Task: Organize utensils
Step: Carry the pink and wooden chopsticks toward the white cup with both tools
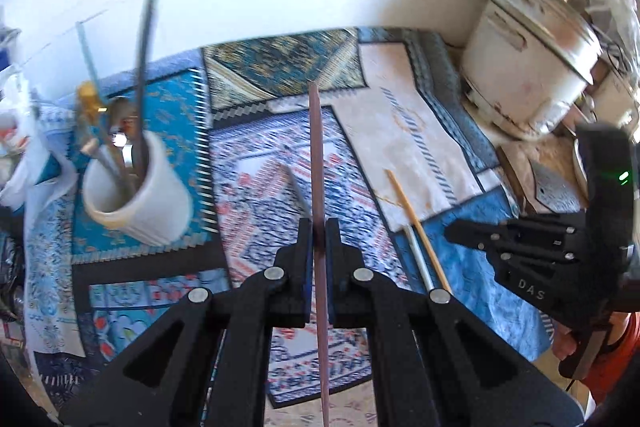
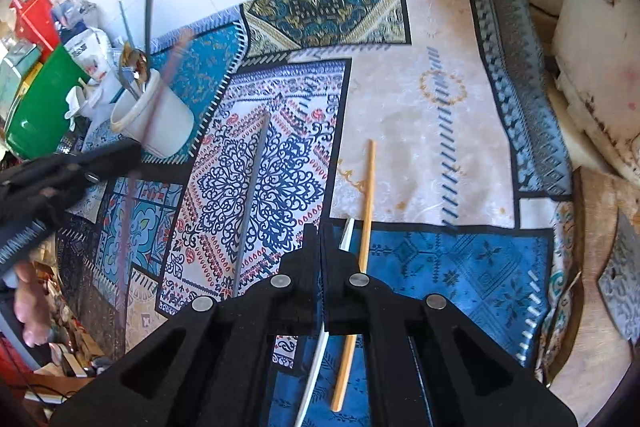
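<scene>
My left gripper (image 1: 319, 227) is shut on a dark maroon chopstick (image 1: 316, 147), held up over the patterned cloth (image 1: 412, 131); the stick runs straight out past the fingertips. A white cup (image 1: 140, 195) with several utensils stands to its left. A grey chopstick (image 1: 296, 191) lies on the cloth just left of the tips. In the right wrist view my right gripper (image 2: 320, 231) is shut with nothing between its pads. It hovers over a white stick (image 2: 347, 237) and a wooden chopstick (image 2: 367, 203) lying side by side. The left gripper (image 2: 132, 149) appears blurred at the left there.
A white rice cooker (image 1: 528, 67) stands at the cloth's far right, with a cable behind it. A green bowl (image 2: 36, 107), a red box (image 2: 36, 15) and mugs crowd the space left of the white cup (image 2: 156, 119). A white wall runs behind.
</scene>
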Demonstrator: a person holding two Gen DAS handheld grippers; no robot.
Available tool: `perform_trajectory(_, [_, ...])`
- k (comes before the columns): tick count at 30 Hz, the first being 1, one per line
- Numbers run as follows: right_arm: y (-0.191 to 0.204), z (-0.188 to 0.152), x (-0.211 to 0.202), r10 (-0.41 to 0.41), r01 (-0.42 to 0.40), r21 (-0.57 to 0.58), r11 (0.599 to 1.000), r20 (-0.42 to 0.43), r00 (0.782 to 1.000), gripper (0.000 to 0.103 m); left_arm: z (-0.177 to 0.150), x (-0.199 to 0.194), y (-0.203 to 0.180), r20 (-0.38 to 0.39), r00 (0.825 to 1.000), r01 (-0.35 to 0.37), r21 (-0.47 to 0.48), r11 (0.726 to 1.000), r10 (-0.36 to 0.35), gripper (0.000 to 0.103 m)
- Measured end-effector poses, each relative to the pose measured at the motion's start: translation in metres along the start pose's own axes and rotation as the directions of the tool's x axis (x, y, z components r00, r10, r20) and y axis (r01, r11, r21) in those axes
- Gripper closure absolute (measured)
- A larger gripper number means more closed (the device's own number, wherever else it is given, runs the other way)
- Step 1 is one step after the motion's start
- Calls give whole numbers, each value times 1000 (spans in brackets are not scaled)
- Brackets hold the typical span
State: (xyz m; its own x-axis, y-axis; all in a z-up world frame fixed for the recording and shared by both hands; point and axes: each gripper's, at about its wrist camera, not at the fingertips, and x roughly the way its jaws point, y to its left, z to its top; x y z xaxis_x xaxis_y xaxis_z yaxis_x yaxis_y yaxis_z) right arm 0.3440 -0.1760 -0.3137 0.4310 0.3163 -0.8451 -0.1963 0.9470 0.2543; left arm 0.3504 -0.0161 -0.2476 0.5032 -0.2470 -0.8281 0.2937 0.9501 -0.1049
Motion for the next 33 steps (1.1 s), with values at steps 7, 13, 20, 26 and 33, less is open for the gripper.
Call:
perform_trajectory(7, [-9,-5,27,-86,89,32,996,-78,993,77,3,-14,37,38,998,-48,-53,997,50,99])
perform_trajectory(13, [-18,-7,49,-138,146,55,988,-137,981,78,0,-15,54,38,997,-57,-68,996,60,99])
perform_trajectory(20, [-11,-10,56,-217,218,-4,976,-131,967,88,-1,-14,56,43,998,-48,-64,997,50,99])
perform_trajectory(26, [-7,-12,58,-258,257,-22,966,-89,962,96,1,-16,56,61,998,-29,-72,997,34,99])
perform_trajectory(33, [-9,-6,53,-202,202,6,979,-68,977,98,5,-28,62,94,995,-29,-86,996,37,99])
